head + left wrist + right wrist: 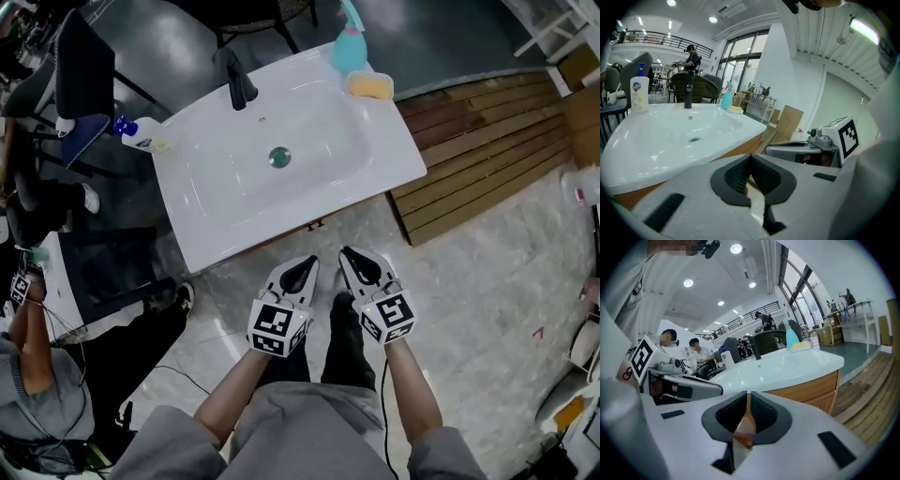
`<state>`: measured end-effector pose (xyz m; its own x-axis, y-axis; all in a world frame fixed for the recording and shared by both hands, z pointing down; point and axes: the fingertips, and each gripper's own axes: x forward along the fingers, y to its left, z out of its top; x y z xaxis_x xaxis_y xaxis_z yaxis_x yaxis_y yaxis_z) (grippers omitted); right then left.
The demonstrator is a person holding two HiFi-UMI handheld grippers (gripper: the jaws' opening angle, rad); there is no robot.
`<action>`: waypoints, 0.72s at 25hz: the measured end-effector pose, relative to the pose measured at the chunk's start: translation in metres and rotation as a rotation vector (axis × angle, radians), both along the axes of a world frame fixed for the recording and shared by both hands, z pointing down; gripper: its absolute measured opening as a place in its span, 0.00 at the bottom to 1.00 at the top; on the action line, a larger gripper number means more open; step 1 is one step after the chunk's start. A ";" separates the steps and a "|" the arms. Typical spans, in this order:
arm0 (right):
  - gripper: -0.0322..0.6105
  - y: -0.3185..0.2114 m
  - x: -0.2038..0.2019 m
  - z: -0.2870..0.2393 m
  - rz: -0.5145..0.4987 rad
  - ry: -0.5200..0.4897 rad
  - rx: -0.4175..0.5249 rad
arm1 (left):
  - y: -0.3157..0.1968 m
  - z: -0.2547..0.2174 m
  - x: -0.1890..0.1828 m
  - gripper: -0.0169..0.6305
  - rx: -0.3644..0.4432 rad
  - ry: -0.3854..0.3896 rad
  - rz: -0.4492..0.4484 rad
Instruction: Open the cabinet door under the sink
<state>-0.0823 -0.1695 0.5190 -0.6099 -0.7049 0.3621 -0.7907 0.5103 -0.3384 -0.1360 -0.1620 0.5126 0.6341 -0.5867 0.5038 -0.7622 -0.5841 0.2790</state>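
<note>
The white sink [216, 192] with a black tap [236, 79] fills the upper middle of the head view. From above, the wooden cabinet [314, 225] under it shows only as a sliver at the basin's front edge. In the right gripper view the cabinet front [813, 389] is plain, and no handle can be made out. My left gripper [310, 261] and right gripper [345, 252] hang side by side just in front of the basin, apart from it. Both are shut, jaws meeting at the tips, nothing held. The left gripper [750, 157] faces the basin rim; the right gripper [747, 394] faces the cabinet.
On the basin rim stand a soap bottle [141, 134], a teal spray bottle [350, 47] and a yellow sponge [370, 85]. Wooden decking [487, 150] lies to the right. A black chair [84, 66] and a seated person [37, 375] are at the left.
</note>
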 end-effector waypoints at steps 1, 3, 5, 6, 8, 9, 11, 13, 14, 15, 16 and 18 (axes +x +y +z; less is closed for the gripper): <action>0.07 -0.001 0.000 0.003 -0.003 0.002 0.000 | -0.001 0.004 0.001 0.04 -0.002 0.001 0.005; 0.07 -0.001 0.000 0.009 -0.012 0.009 -0.001 | -0.003 0.010 0.002 0.04 -0.005 0.004 0.007; 0.07 -0.001 -0.001 0.018 -0.023 0.015 -0.002 | -0.004 0.019 0.002 0.04 -0.007 0.000 -0.001; 0.07 -0.001 -0.002 0.023 -0.030 0.018 -0.004 | -0.004 0.024 0.002 0.04 -0.009 -0.003 -0.008; 0.07 -0.002 -0.004 0.037 -0.043 0.027 -0.012 | -0.006 0.036 0.001 0.04 -0.014 -0.010 -0.024; 0.07 -0.003 -0.004 0.046 -0.049 0.029 -0.016 | -0.007 0.042 0.000 0.04 -0.015 -0.013 -0.031; 0.08 -0.006 -0.005 0.064 -0.057 0.032 -0.025 | -0.009 0.056 -0.002 0.04 -0.017 -0.018 -0.043; 0.10 -0.010 -0.007 0.085 -0.070 0.043 -0.034 | -0.011 0.071 -0.004 0.04 -0.016 -0.024 -0.054; 0.12 -0.012 -0.009 0.094 -0.081 0.052 -0.036 | -0.011 0.078 -0.006 0.04 -0.017 -0.028 -0.061; 0.13 -0.013 -0.011 0.104 -0.096 0.061 -0.037 | -0.012 0.085 -0.007 0.04 -0.019 -0.032 -0.066; 0.14 -0.013 -0.013 0.112 -0.111 0.069 -0.038 | -0.011 0.092 -0.008 0.04 -0.021 -0.035 -0.071; 0.15 -0.014 -0.017 0.129 -0.137 0.084 -0.038 | -0.010 0.107 -0.009 0.04 -0.026 -0.037 -0.081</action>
<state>-0.0989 -0.1835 0.6481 -0.6660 -0.6018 0.4407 -0.7407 0.6037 -0.2949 -0.1452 -0.1719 0.6198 0.5659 -0.6213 0.5420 -0.8166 -0.5133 0.2641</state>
